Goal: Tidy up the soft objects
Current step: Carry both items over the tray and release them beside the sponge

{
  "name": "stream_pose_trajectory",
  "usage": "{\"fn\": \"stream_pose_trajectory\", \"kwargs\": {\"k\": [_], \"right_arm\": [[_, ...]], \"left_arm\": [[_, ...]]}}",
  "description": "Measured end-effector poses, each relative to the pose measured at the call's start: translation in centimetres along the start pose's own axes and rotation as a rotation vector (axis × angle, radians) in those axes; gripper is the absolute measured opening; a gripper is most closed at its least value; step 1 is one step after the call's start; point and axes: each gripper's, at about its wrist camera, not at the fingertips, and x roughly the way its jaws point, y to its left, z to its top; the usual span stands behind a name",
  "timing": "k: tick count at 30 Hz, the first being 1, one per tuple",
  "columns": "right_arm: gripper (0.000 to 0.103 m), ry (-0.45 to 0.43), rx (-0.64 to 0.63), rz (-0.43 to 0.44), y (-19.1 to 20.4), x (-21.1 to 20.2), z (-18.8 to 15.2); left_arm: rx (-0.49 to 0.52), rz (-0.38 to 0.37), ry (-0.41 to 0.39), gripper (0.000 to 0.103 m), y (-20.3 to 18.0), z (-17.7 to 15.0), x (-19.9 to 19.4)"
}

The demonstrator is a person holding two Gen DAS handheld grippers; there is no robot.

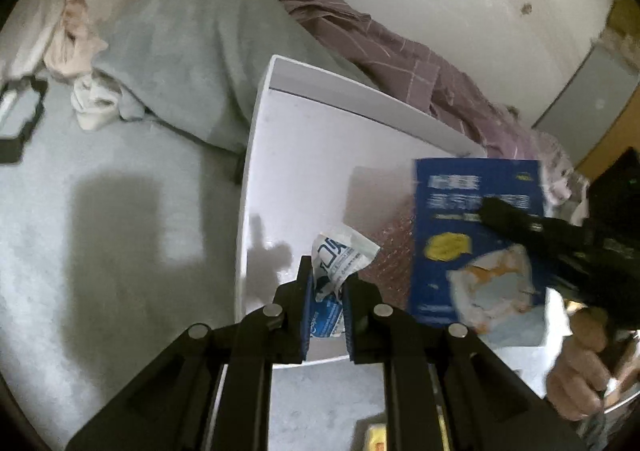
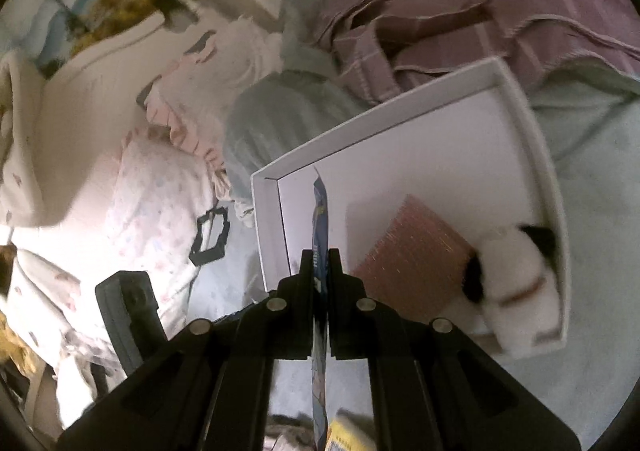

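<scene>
While a crumpled white-and-blue sachet is pinched between the blue pads of the left gripper, the jaws are seen drawn close together on it, and the packet is held just above the near edge of a shallow white box. From the right wrist view, the right gripper is found clenched on a flat blue packet, which is seen edge-on there (its printed face is shown only in the left wrist view, where it stands upright over the box's right part). A hand is glimpsed behind that gripper at the lower right of the left view.

Inside the box a pinkish ribbed pad is laid flat on the floor, and a white plush toy with black patches is lodged against the box's far wall, touching the pad's corner. The box itself is set on a pale grey-green bedcover. Beyond it a grey blanket and a mauve checked cloth are heaped together, with pale pink frilled bedding further off. A black-framed object is lying on the cover, well apart from the box.
</scene>
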Motion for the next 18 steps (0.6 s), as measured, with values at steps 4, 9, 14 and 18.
{"fn": "stream_pose_trajectory", "kwargs": {"k": [4, 9, 14, 18], "right_arm": [[0.007, 0.015, -0.057, -0.051, 0.0, 2.6, 1.1], [0.007, 0.071, -0.06, -0.003, 0.1, 5.9, 1.3], [0.007, 0.108, -0.086, 0.008, 1.5, 9.5, 0.4], [0.01, 0.11, -0.048, 0.032, 1.6, 11.0, -0.4]], "left_arm": [[-0.027, -0.017, -0.017, 0.012, 0.5, -0.2, 0.4], [-0.073, -0.045, -0.045, 0.012, 1.5, -0.3, -0.8], [-0.075, -0.076, -0.008, 0.012, 1.8, -0.6, -0.9], [-0.076, 0.013, 0.05, 0.012, 1.3, -0.7, 1.4]]}}
